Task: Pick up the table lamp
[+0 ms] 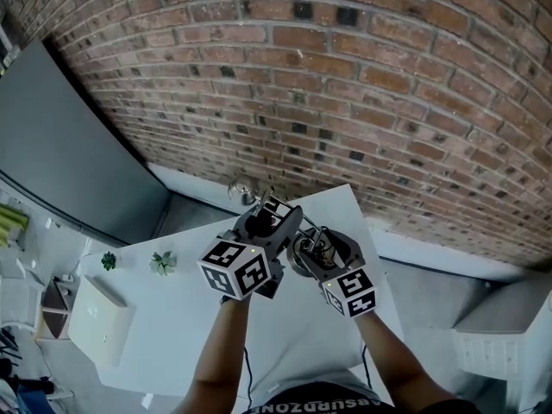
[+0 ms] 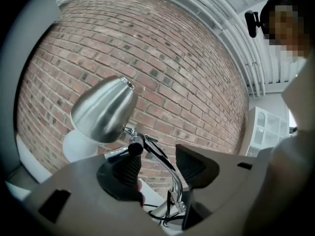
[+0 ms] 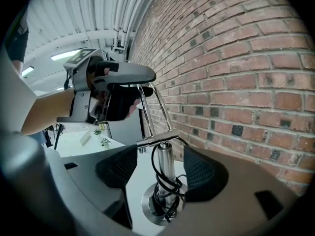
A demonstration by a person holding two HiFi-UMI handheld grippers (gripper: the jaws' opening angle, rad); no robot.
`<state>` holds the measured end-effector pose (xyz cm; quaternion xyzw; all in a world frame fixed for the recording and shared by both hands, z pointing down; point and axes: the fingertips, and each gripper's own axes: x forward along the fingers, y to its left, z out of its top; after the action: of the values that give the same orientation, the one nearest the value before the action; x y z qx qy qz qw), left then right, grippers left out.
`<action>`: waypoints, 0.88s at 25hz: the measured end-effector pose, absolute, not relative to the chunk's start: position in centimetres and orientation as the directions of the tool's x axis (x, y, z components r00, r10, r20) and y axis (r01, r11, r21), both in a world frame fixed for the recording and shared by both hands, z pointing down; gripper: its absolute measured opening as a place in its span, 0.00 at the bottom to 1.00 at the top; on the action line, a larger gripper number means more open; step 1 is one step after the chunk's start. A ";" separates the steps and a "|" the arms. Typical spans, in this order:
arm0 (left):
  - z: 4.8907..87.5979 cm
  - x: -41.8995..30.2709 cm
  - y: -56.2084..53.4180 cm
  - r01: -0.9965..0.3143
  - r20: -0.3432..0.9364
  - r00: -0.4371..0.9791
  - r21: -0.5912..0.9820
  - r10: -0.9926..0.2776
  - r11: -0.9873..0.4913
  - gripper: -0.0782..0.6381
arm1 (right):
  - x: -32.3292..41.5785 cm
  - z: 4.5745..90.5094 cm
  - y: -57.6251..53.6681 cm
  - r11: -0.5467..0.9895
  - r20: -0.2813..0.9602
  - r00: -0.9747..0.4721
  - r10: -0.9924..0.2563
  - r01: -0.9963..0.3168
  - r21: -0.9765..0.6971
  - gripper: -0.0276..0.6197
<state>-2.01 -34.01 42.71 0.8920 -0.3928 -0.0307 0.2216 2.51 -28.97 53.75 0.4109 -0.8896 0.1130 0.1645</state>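
The table lamp (image 1: 244, 190) stands just above the centre of the head view, at the far edge of the white surface (image 1: 172, 326) by the brick wall (image 1: 362, 84). The left gripper (image 2: 157, 165) is spread around the lamp's thin arm (image 2: 165, 163), below the metal shade (image 2: 104, 109). The right gripper (image 3: 156, 167) is spread around the upright post (image 3: 165, 159), above the round base (image 3: 147, 208).

Both forearms (image 1: 220, 360) reach forward, side by side. The left gripper (image 2: 157, 167) has its fingers apart. The right gripper (image 3: 156, 167), held lower, is spread too.
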 end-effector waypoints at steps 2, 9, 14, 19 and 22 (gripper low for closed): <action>42.7 -2.0 -34.3 -0.686 0.111 0.683 0.434 -0.722 -0.583 0.40 | 2.3 54.0 -29.4 0.637 0.387 -0.607 -0.694 -0.768 -0.064 0.46; 42.4 -1.7 -34.5 -0.680 0.080 0.679 0.442 -0.730 -0.585 0.28 | 1.4 54.6 -29.9 0.656 0.377 -0.623 -0.685 -0.753 -0.054 0.43; 42.3 -1.7 -34.5 -0.678 0.065 0.680 0.435 -0.730 -0.593 0.28 | 1.3 54.5 -29.9 0.661 0.379 -0.622 -0.685 -0.750 -0.036 0.40; 42.4 -1.8 -34.4 -0.683 0.072 0.675 0.436 -0.734 -0.585 0.28 | 1.3 54.5 -29.7 0.659 0.387 -0.612 -0.690 -0.752 -0.015 0.39; 42.3 -1.8 -34.3 -0.682 0.079 0.676 0.443 -0.733 -0.582 0.27 | 1.3 54.5 -29.7 0.657 0.395 -0.606 -0.691 -0.754 -0.006 0.39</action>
<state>-1.76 -34.31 42.31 0.8875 -0.3986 -0.0562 0.2242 1.31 -29.72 54.46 0.4050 -0.8918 0.0859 0.1822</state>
